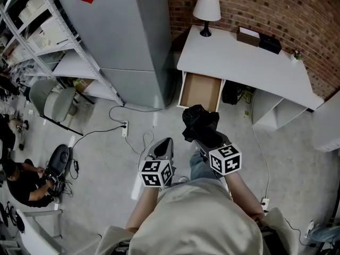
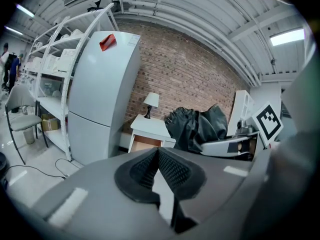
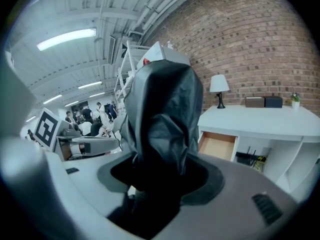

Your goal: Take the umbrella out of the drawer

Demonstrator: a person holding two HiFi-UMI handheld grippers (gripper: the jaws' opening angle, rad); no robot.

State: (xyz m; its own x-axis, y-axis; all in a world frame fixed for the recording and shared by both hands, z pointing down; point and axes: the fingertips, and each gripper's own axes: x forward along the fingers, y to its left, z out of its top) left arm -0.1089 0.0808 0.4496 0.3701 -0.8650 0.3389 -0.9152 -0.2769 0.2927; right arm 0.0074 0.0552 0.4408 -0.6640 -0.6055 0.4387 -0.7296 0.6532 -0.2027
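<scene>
A folded black umbrella [image 1: 199, 122] sticks out of my right gripper [image 1: 205, 137], which is shut on it above the floor, in front of the desk. In the right gripper view the umbrella [image 3: 162, 119] stands between the jaws and hides their tips. The open drawer [image 1: 201, 91] under the white desk [image 1: 249, 62] shows a bare wooden bottom. My left gripper [image 1: 162, 149] hangs to the left of the right one, shut with nothing in it; its ribbed pads [image 2: 172, 170] meet in the left gripper view, where the umbrella [image 2: 195, 126] shows to the right.
A grey fridge [image 1: 127, 36] stands left of the desk, with white shelving [image 1: 48, 31] further left. A lamp [image 1: 206, 12] and dark boxes [image 1: 260, 39] sit on the desk. Cables and a power strip [image 1: 125, 129] lie on the floor. A chair [image 1: 53, 102] and a seated person [image 1: 24, 179] are at the left.
</scene>
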